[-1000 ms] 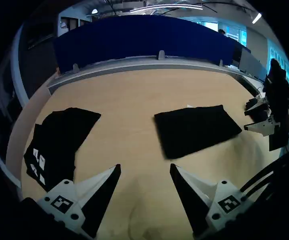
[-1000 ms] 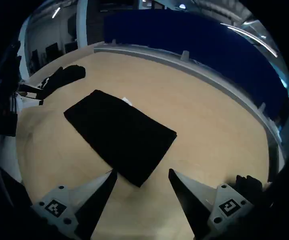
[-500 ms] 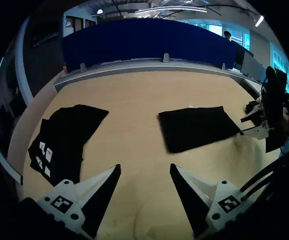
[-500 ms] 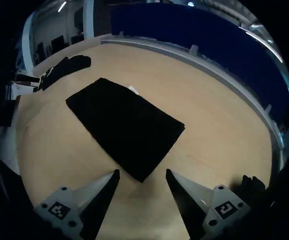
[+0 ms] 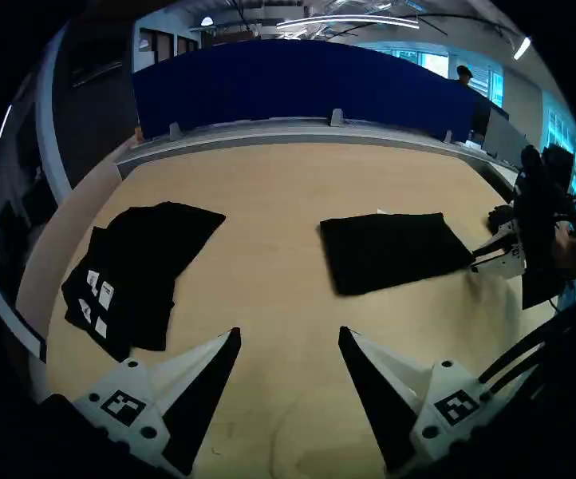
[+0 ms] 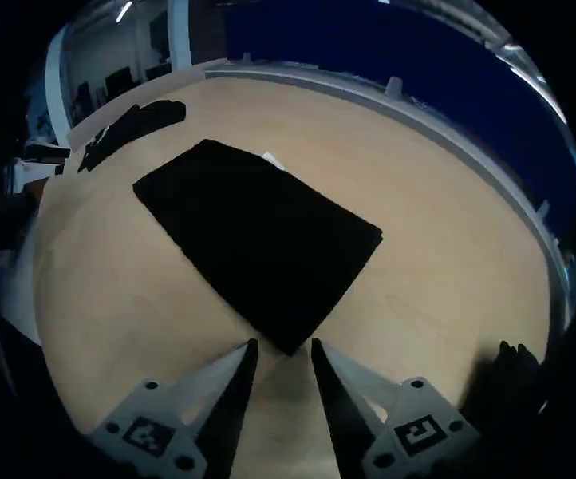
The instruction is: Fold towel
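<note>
Black towel [image 6: 260, 235] lying flat as a tidy rectangle in the middle of the wooden desk [image 5: 288, 184], so I'd guess at least one fold is done, though I can't tell the layers. Looks like another fold is left: the right gripper [image 6: 282, 343] sits at the towel's near corner, fingers parted by only a narrow gap, corner tip right at that gap, nothing pinched yet. The left gripper [image 5: 289, 330] hangs over the desk's near edge, fingers spread wide, holding nothing. Count: one flat towel, one heap of dark cloths [image 5: 136, 271] with white tags by the left edge (can't count what's in it), two grippers.
</note>
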Action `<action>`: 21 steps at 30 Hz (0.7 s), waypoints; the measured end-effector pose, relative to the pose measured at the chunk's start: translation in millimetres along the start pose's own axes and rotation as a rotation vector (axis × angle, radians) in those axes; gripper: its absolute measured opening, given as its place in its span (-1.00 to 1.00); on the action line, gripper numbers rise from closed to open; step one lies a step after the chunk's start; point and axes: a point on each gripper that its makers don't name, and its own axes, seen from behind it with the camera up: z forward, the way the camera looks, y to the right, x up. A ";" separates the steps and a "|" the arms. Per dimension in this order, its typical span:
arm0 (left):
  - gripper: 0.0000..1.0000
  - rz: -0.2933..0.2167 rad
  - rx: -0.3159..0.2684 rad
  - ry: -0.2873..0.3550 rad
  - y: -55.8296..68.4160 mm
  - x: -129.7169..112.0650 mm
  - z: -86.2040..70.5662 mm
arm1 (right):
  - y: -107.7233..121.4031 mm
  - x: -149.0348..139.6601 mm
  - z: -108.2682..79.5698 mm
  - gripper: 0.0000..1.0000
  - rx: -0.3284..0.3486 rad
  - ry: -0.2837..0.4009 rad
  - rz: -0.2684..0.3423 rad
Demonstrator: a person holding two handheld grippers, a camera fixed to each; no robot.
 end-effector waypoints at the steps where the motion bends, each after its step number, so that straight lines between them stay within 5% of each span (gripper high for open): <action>1: 0.81 -0.002 0.000 0.000 0.3 -0.5 -0.5 | 0.0 -0.2 0.0 -0.14 0.001 -0.002 -0.001; 11: 0.81 -0.004 0.001 0.000 1.2 -2.6 -4.5 | 3.2 -1.2 1.5 -0.80 -0.003 -0.013 -0.007; 21: 0.81 -0.009 0.005 0.007 -1.6 0.8 -9.8 | 4.6 7.3 -2.5 -0.90 -0.013 -0.004 -0.036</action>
